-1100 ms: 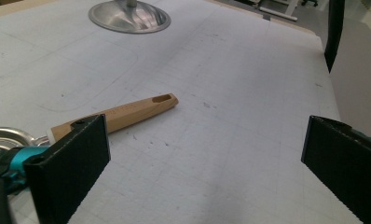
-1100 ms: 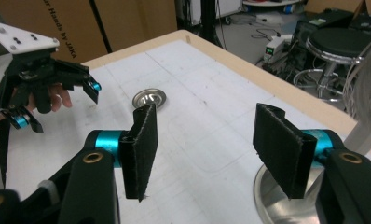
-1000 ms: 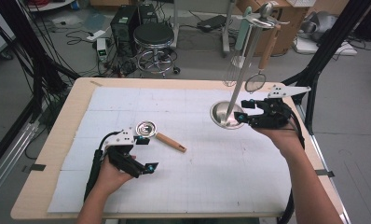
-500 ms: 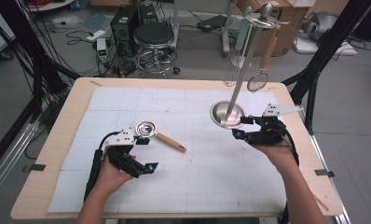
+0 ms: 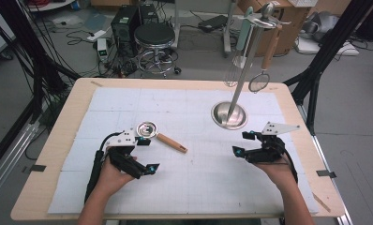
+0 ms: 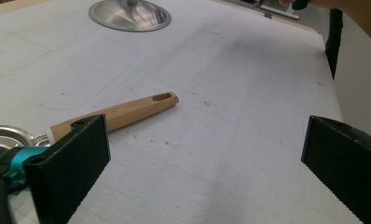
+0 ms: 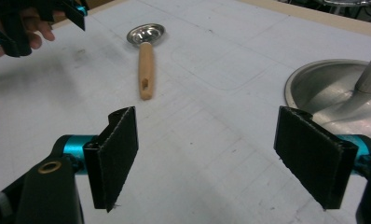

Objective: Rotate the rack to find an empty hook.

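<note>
I am working two hand-held grippers over a white mat point(image 5: 184, 173) on a wooden table point(image 5: 63, 140).

What has changed: a second ago my right gripper point(image 5: 243, 144) was up beside the base of the metal stand point(image 5: 229, 115), at about 3 o'clock from it. Since then it has come down and toward me, and it now sits low over the mat at about 5 o'clock from the base, clear of it. Its jaws have just been opening. In the right gripper view they stand wide apart with nothing between them, bare mat showing through the gap.

My left gripper point(image 5: 147, 154) has not moved. It is open too, its jaws wide and empty in the left gripper view.

The ladle point(image 5: 157, 135) lies flat on the mat where it lay before, bowl at its 10 o'clock end, wooden handle pointing to 4 o'clock. It lies just beside the left gripper, at about 1 o'clock from the left hand, and well apart from the right gripper.

The stand already carries a whisk point(image 5: 232, 75) and a small strainer point(image 5: 258, 82) hanging from its top.

My reading: the right hand has finished at the stand and let go. The ladle is the one utensil not hung, so I judge it to be next, with the left gripper best placed to take its handle.
</note>
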